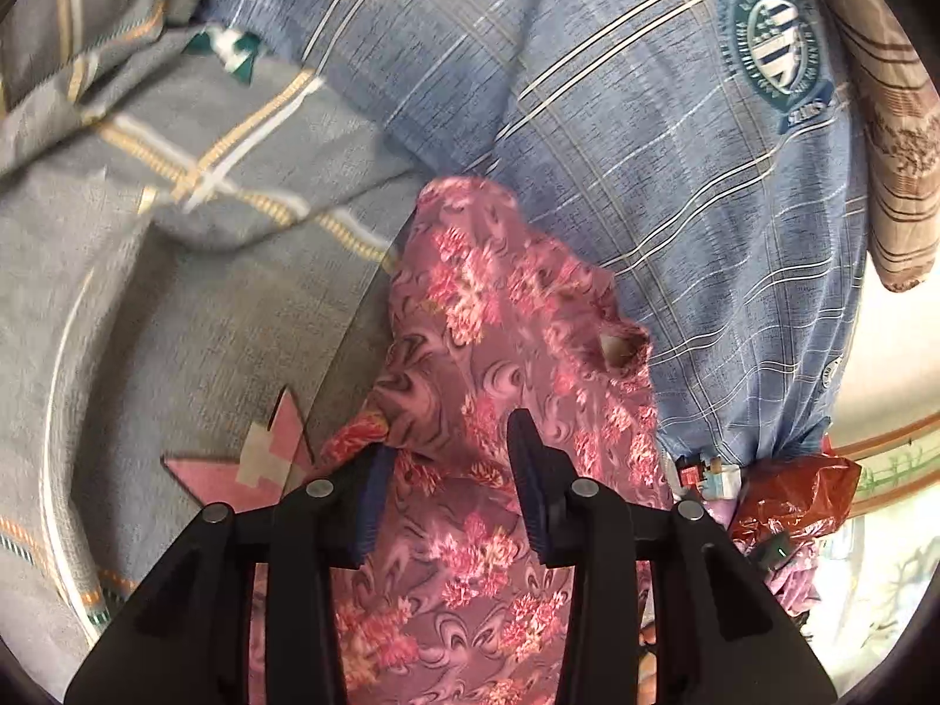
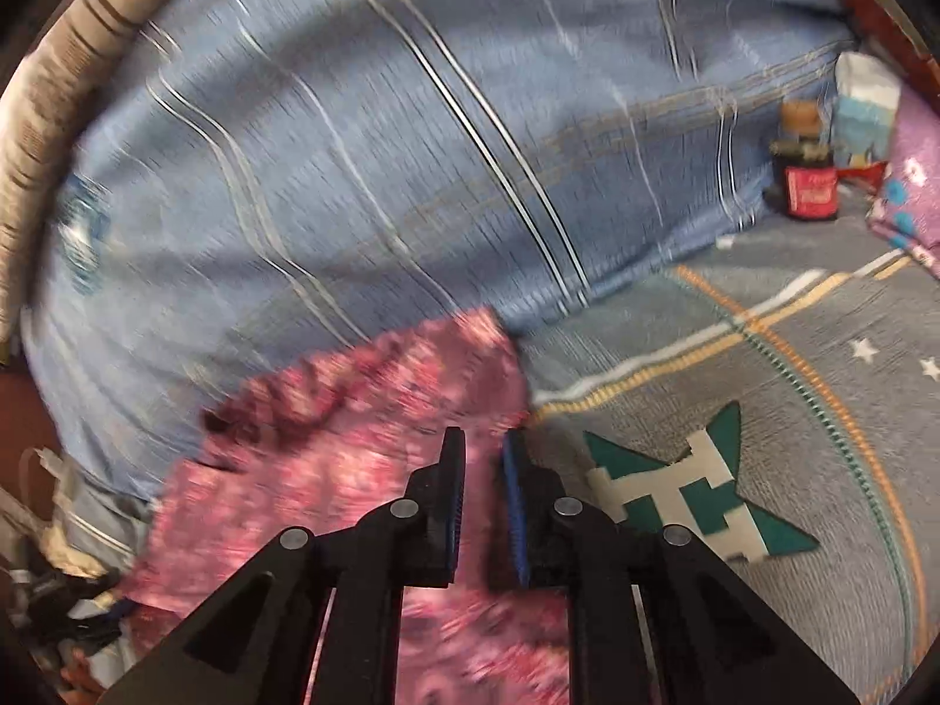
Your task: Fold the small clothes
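Note:
A small pink floral cloth (image 1: 499, 305) lies on a grey patterned bedsheet (image 1: 176, 323), with its far edge against a large blue checked shirt (image 1: 646, 147). My left gripper (image 1: 449, 437) hovers over the cloth's near part with its jaws apart, and the pads do not press the fabric. In the blurred right wrist view the same pink cloth (image 2: 352, 411) lies below and left of my right gripper (image 2: 484, 437). That gripper's jaws stand a narrow gap apart over the cloth's right edge, with nothing clearly pinched between them.
The blue shirt (image 2: 352, 147) fills the far side and bears a round green badge (image 1: 769, 47). A brown striped cloth (image 1: 899, 176) and a red plastic bag (image 1: 787, 499) lie to the right. A dark bottle (image 2: 811, 188), a carton (image 2: 863, 106) and a purple pillow (image 2: 916, 188) stand far right on the bedsheet (image 2: 764, 411).

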`<state>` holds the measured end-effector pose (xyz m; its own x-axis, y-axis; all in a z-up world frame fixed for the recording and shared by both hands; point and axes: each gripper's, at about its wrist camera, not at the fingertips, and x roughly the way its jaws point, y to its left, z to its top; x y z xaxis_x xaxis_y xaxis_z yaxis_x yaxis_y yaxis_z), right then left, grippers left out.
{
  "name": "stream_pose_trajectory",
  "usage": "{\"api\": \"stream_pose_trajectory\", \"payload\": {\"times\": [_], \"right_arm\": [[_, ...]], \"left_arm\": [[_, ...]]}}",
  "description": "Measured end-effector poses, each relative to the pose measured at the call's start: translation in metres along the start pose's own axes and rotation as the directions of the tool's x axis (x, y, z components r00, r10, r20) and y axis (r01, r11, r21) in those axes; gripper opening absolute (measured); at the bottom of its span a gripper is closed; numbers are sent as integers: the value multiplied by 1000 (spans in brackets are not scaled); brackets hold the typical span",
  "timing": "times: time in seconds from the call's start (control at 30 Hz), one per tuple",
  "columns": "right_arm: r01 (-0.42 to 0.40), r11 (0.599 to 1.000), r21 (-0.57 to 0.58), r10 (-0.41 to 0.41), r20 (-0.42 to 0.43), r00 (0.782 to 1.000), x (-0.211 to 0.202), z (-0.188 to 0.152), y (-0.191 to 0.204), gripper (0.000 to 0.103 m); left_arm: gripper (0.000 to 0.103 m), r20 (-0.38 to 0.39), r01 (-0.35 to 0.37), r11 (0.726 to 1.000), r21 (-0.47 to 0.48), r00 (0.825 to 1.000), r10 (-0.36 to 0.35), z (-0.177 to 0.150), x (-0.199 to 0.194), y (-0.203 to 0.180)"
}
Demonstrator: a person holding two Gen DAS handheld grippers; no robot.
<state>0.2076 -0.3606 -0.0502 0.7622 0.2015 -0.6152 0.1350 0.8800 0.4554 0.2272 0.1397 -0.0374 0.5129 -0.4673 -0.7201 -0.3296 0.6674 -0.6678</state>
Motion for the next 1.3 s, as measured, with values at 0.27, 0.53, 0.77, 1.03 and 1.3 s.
{"api": "stream_pose_trajectory", "payload": {"times": [0.27, 0.53, 0.77, 1.03, 1.3], "right_arm": [[-168, 982, 88, 173, -49, 984, -15, -14, 15, 29], [-136, 953, 270, 179, -143, 973, 6, -35, -7, 38], [-37, 984, 176, 70, -185, 980, 16, -35, 16, 26], [35, 999, -34, -41, -192, 980, -5, -40, 44, 27], [-53, 994, -100, 33, -197, 980, -85, -88, 49, 37]], "left_arm": [[41, 9, 55, 990, 126, 998, -57, -41, -19, -48], [53, 15, -91, 990, 106, 996, 90, -10, 19, -12], [53, 3, -155, 973, 172, 988, 157, -17, 31, -14], [54, -40, -91, 990, 109, 995, 95, -15, 24, -4], [59, -64, -72, 993, 95, 995, 78, -47, -49, 33]]}}
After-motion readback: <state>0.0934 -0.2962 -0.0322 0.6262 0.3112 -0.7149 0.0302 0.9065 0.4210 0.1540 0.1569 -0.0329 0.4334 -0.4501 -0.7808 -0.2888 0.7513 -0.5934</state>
